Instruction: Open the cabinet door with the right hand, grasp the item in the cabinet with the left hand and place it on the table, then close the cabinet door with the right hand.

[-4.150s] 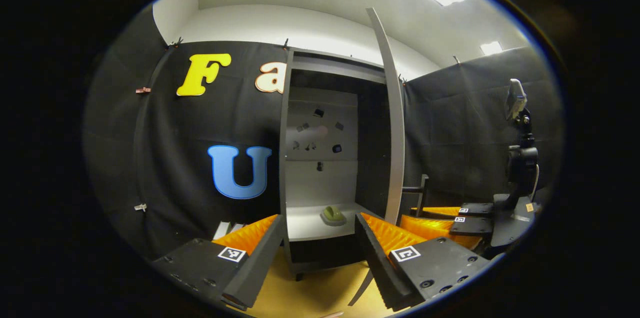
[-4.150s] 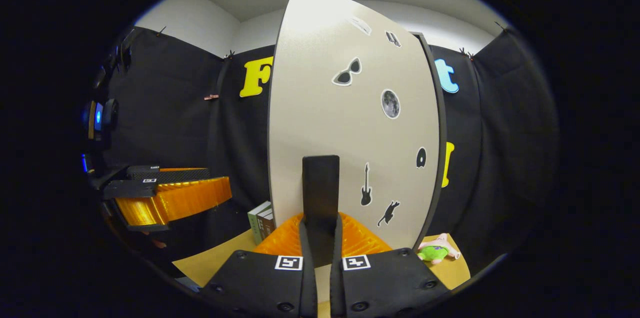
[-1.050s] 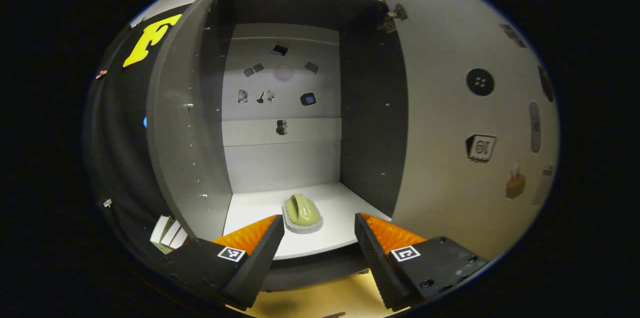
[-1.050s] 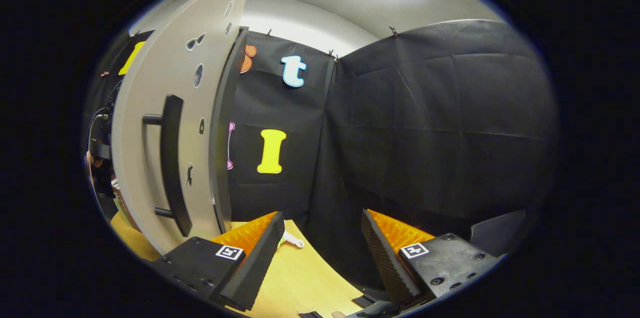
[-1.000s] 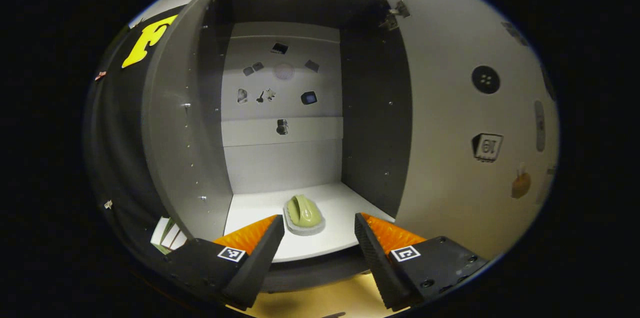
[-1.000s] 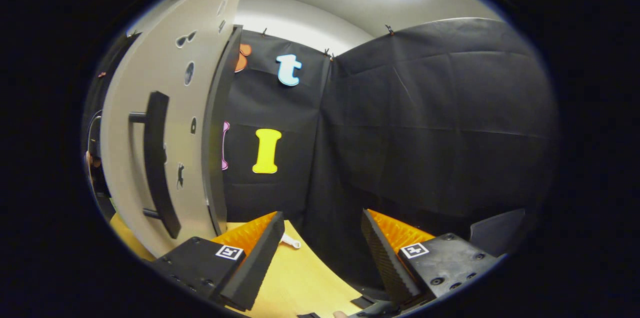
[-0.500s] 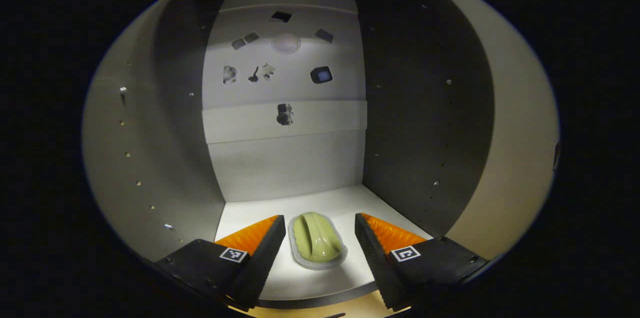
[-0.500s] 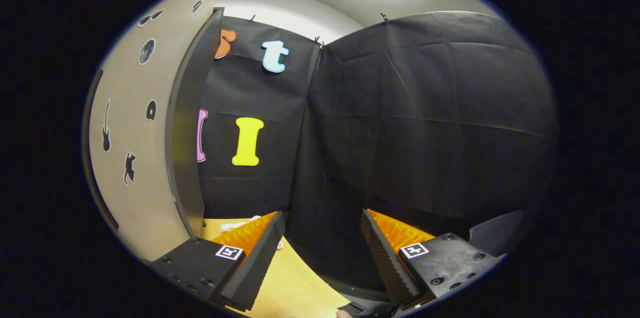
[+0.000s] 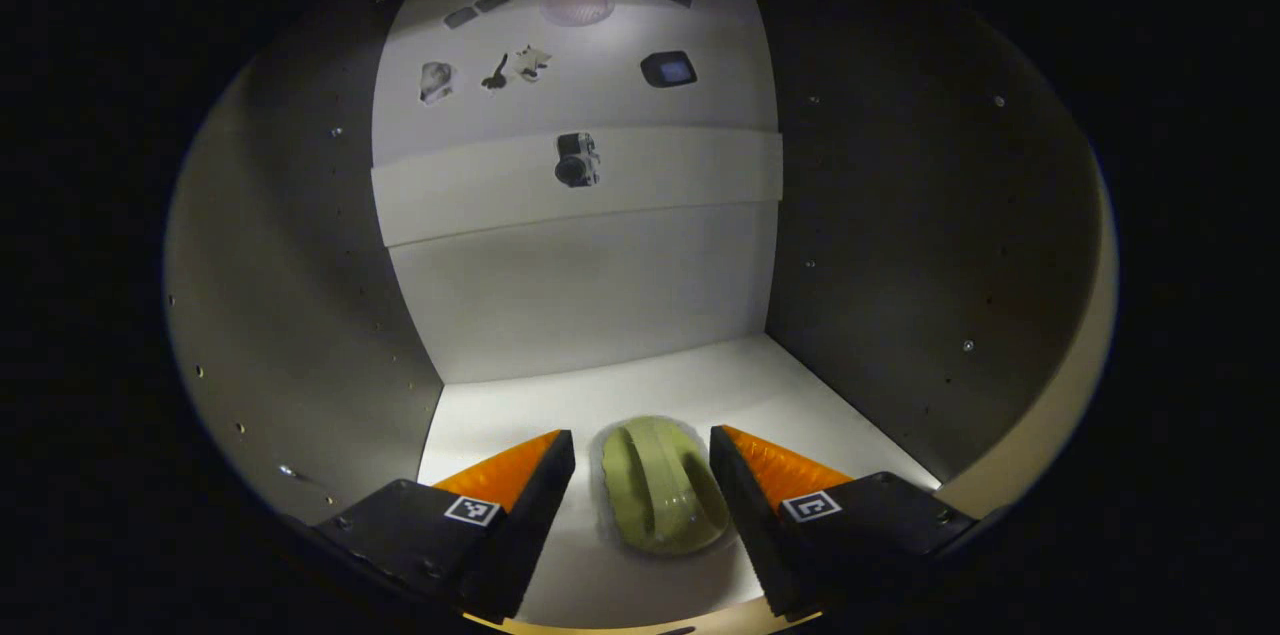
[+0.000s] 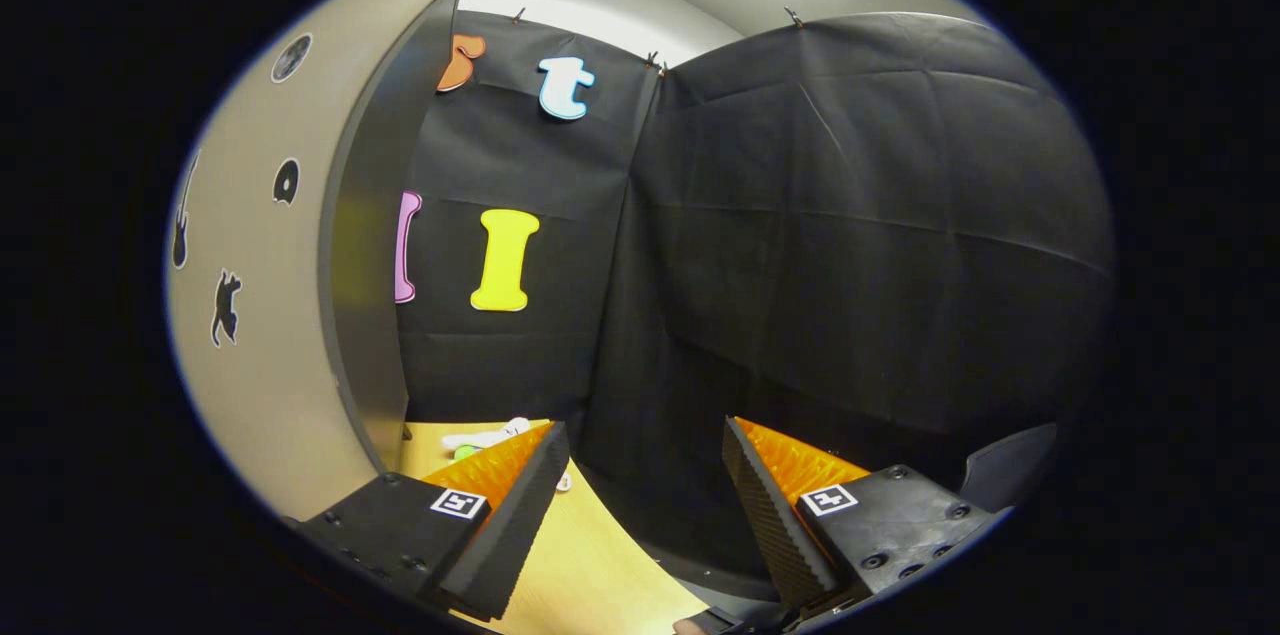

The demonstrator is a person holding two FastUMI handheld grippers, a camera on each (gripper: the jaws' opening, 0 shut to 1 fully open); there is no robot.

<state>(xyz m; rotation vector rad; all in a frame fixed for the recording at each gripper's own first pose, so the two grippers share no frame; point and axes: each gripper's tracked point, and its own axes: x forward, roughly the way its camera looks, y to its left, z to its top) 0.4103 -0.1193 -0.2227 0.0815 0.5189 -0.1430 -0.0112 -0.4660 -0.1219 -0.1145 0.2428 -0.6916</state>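
Left gripper view has the pale green, ridged oval item on its light grey base lying on the white cabinet floor, right between the two fingers of the left claw. That claw is spread wide, a gap showing on the side of the item nearer the left finger; whether the other finger touches it I cannot tell. Beyond the claw's tips stands the white back panel of the cabinet, crossed by a lighter horizontal band and dotted with small dark stickers higher up. Grey side walls with rows of small holes rise to either side of the claw.

Right gripper view shows the right claw released, fingers wide apart with nothing between them, over the yellow wooden table. To the left of this claw stands the open beige cabinet door with black silhouette stickers, edge-on. Near the left fingertip, small white and green things lie on the table, too hidden to identify.
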